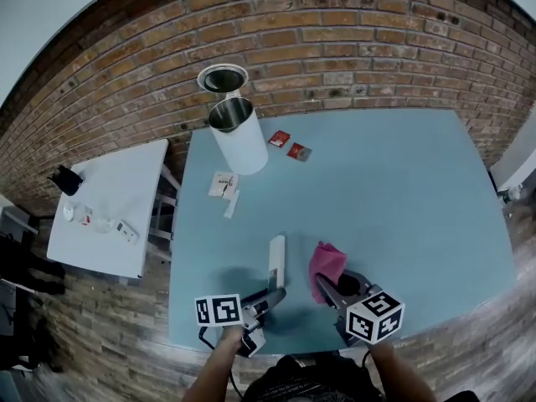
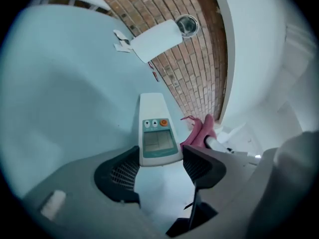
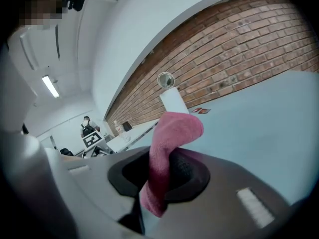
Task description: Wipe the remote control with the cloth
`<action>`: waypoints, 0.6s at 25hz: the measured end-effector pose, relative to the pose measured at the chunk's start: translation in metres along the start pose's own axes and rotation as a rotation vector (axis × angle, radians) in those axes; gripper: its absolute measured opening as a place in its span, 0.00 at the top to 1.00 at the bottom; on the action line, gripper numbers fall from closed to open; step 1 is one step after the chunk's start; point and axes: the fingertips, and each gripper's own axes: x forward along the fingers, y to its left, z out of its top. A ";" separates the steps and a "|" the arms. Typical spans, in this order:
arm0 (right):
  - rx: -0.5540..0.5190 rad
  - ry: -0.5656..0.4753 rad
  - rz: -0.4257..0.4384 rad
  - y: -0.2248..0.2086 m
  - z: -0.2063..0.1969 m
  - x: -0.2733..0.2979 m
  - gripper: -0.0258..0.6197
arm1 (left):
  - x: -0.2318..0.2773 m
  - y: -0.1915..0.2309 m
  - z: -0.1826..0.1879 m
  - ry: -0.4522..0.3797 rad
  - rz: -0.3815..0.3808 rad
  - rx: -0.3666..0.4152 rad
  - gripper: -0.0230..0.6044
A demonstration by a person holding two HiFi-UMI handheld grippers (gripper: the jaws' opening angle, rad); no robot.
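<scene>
The remote's near end is hidden between the left gripper's jaws, which clamp it near the desk's front edge. Beside it, the right gripper pinches the cloth.

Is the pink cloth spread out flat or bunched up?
Bunched: the cloth stands as a folded strip pinched in the right gripper, not spread.

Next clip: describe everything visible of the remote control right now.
The remote control is a slim white plastic slab with a grey screen in a teal panel and two arrow buttons plus an orange one beyond it. The left gripper clamps its screen end by the long edges, tilting it on edge over the blue table. The pink cloth is close beside it, not touching.
</scene>
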 end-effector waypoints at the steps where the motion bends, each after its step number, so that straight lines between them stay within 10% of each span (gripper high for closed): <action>1: 0.005 -0.011 -0.010 -0.004 0.003 -0.001 0.84 | 0.000 0.002 -0.001 0.016 0.056 0.055 0.54; 15: 0.010 0.013 0.007 -0.022 -0.002 -0.003 0.84 | 0.005 0.019 -0.006 0.223 0.670 0.697 0.53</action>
